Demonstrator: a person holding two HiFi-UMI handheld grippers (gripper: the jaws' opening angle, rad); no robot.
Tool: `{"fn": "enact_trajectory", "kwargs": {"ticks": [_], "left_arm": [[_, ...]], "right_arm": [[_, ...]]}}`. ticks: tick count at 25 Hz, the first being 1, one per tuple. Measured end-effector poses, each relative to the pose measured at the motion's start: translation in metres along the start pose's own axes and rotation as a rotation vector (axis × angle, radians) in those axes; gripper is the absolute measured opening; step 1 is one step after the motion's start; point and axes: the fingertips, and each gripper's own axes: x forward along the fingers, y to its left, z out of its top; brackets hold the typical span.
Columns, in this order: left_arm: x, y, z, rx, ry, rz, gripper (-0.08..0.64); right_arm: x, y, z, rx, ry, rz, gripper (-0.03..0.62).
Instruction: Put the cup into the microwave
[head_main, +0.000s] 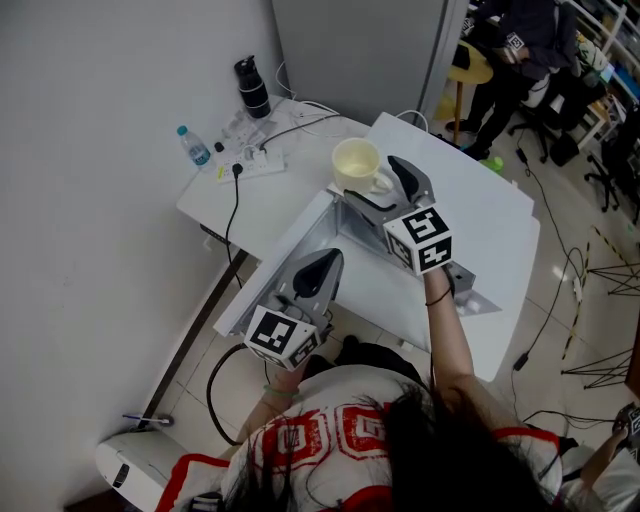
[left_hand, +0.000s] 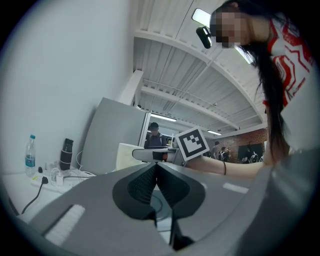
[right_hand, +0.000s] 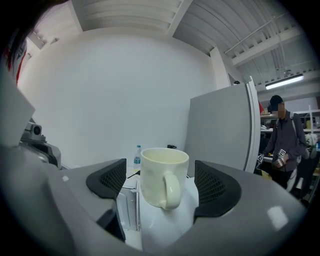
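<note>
Your rig's pretty plain tbh: left gripper (left_hand: 156, 186) and right gripper (right_hand: 162, 186) are both grey moulded shells with black pads (right_hand: 215, 186) that have a fine mesh texture. Each carries a white cube with black square markers, left cube (head_main: 282, 337) and right cube (head_main: 421, 240). You're in a white shirt (head_main: 330, 440) with a red geometric print, long dark hair (head_main: 445, 455), and a thin black band (head_main: 438, 298) on the right wrist.
</note>
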Motion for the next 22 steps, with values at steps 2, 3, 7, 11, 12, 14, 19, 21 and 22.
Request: {"fn": "enact_trajectory", "kwargs": {"ticks": [2, 3, 7, 11, 12, 14, 19, 21, 22], "left_arm": [[0.001, 0.003, 0.0, -0.003, -0.002, 0.008, -0.011], [0.001, 0.004, 0.0, -0.004, -0.002, 0.01, -0.011], [0.0, 0.006, 0.0, -0.005, -0.003, 0.015, -0.011], [-0.002, 0.008, -0.001, -0.013, 0.001, 0.024, -0.011], [-0.003, 0.009, -0.001, -0.015, 0.002, 0.027, -0.011], [-0.003, 0.011, -0.002, -0.016, 0.004, 0.031, -0.011], [-0.005, 0.013, -0.002, -0.018, 0.007, 0.038, -0.011], [-0.005, 0.015, -0.003, -0.019, 0.007, 0.042, -0.011], [-0.005, 0.016, -0.003, -0.019, 0.007, 0.043, -0.011]], "right_arm": [[0.008, -0.002, 0.001, -0.007, 0.008, 0.012, 0.425], [0.011, -0.002, 0.001, -0.009, 0.012, 0.018, 0.431], [0.025, -0.004, -0.002, -0.003, 0.035, 0.042, 0.449], [0.034, -0.004, -0.005, 0.005, 0.047, 0.057, 0.454], [0.036, -0.004, -0.005, 0.013, 0.045, 0.061, 0.454], [0.04, -0.004, -0.003, 0.03, 0.043, 0.072, 0.454], [0.048, -0.005, -0.003, 0.04, 0.055, 0.089, 0.454], [0.052, -0.005, -0.004, 0.045, 0.065, 0.087, 0.454], [0.054, -0.006, -0.004, 0.048, 0.071, 0.083, 0.454]]}}
